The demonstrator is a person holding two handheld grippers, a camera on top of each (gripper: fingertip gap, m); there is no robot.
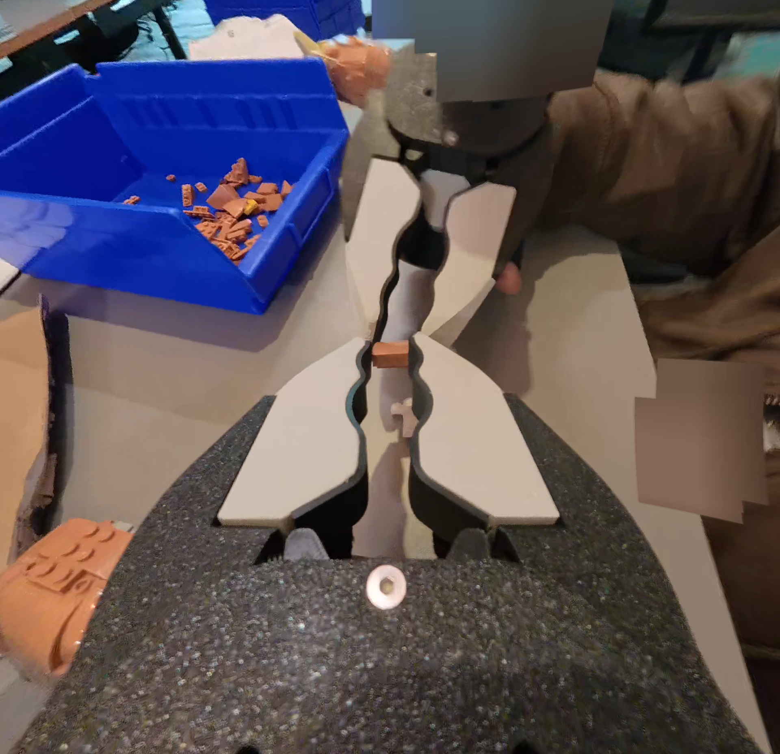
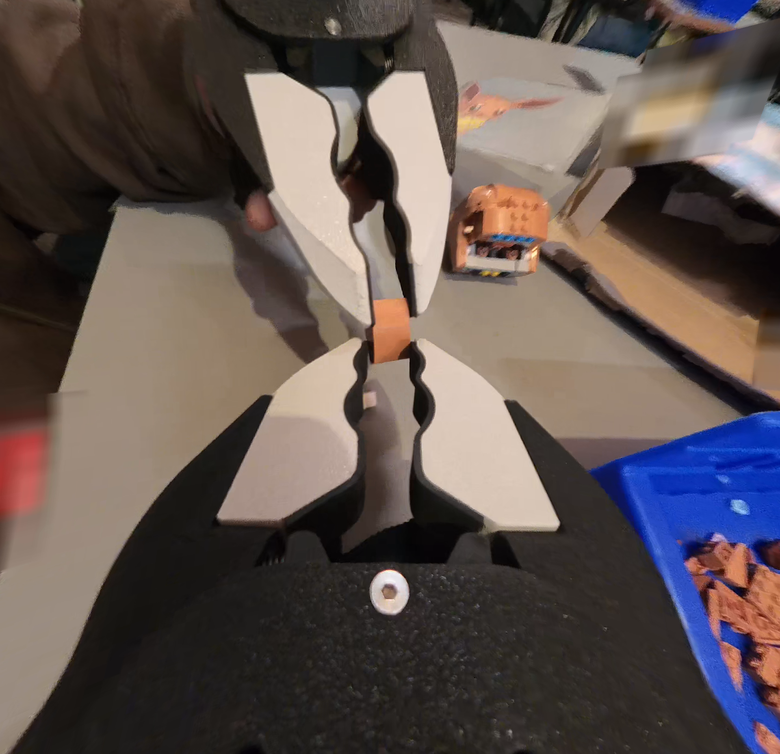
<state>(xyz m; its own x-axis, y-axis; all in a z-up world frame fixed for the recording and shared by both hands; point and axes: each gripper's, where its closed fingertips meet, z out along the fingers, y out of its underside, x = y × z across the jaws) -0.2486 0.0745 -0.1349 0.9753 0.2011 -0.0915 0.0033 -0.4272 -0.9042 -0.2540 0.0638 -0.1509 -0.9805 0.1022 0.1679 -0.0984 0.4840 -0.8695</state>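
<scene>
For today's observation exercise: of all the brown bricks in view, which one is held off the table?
The small brown brick pinched between both grippers' fingers; the others lie loose in the blue bin.

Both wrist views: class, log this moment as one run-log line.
left tongs: shut on brown brick | right tongs: shut on same brick, tip to tip | blue bin: loose brown pieces, beside

A blue bin (image 1: pixel 270 244) stands on the grey table (image 1: pixel 169 375) to the left of the left tongs (image 1: pixel 390 356), holding a heap of small brown bricks (image 1: pixel 236 215). Close beside those tongs, low on the left, sits a brown brick-built model (image 1: pixel 55 582). Torn cardboard (image 1: pixel 25 396) lies farther left. Beyond the right tongs (image 2: pixel 390 350), to their right, a brown box-shaped model (image 2: pixel 498 231) rests before a grey carton (image 2: pixel 523 134).
</scene>
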